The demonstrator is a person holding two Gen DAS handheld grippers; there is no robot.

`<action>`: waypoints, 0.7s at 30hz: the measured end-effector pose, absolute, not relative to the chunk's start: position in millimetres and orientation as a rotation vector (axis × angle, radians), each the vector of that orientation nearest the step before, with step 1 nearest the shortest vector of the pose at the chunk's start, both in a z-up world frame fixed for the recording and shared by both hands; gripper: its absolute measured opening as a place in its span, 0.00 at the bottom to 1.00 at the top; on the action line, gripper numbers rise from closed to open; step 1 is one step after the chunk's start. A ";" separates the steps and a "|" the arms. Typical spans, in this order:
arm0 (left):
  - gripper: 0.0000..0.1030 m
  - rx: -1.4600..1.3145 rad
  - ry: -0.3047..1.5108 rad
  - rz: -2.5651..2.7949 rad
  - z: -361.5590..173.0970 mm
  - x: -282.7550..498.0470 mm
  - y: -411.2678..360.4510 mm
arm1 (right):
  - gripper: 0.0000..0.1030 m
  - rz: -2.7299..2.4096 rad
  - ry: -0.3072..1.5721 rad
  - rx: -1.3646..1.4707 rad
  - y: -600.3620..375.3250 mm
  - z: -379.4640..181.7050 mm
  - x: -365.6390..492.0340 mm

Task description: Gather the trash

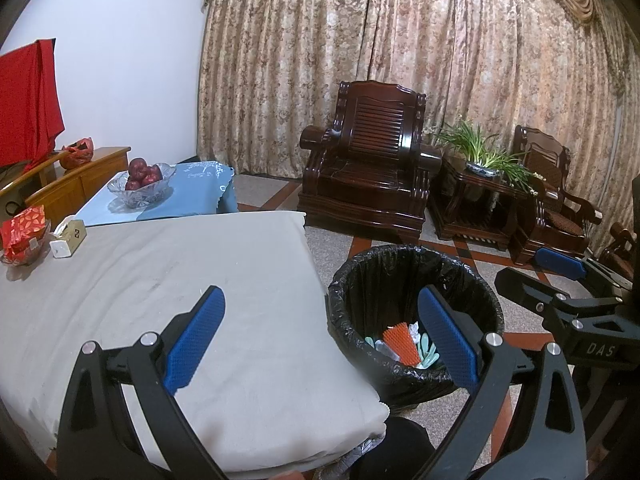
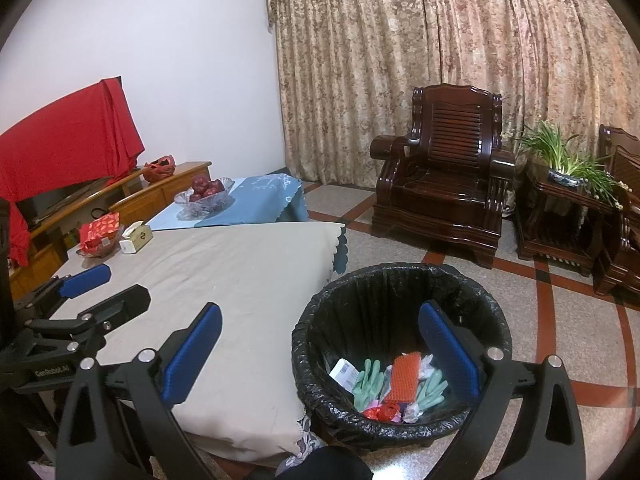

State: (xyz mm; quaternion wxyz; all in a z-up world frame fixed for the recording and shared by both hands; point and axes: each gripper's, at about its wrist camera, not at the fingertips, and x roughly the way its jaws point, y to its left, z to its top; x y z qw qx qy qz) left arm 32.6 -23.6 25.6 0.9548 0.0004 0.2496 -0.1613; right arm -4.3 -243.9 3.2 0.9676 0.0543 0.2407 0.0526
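A black-lined trash bin stands on the floor beside the cloth-covered table. In it lie green gloves, an orange mesh piece, a white box and red wrapping. My left gripper is open and empty over the table's right edge and the bin. My right gripper is open and empty above the bin's left rim. Each gripper shows in the other's view: the right one, the left one.
A tissue box and a dish of red packets sit at the table's far left. A glass bowl of apples is on the blue-clothed table behind. Dark wooden armchairs and a plant table stand by the curtain.
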 end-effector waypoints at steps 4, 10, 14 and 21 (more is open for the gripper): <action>0.92 0.000 0.507 -0.328 26.3 33.0 -23.7 | 0.94 0.107 0.488 0.109 -243.9 3.2 -4.1; 0.92 -0.001 0.509 -0.327 27.0 33.4 -23.4 | 0.94 0.106 0.488 0.110 -243.6 3.5 -3.9; 0.92 -0.003 0.511 -0.326 23.8 32.2 -21.7 | 0.94 0.106 0.488 0.112 -243.6 3.7 -4.1; 0.92 0.000 0.513 -0.327 21.9 30.7 -21.4 | 0.94 0.107 0.489 0.109 -244.0 4.1 -3.8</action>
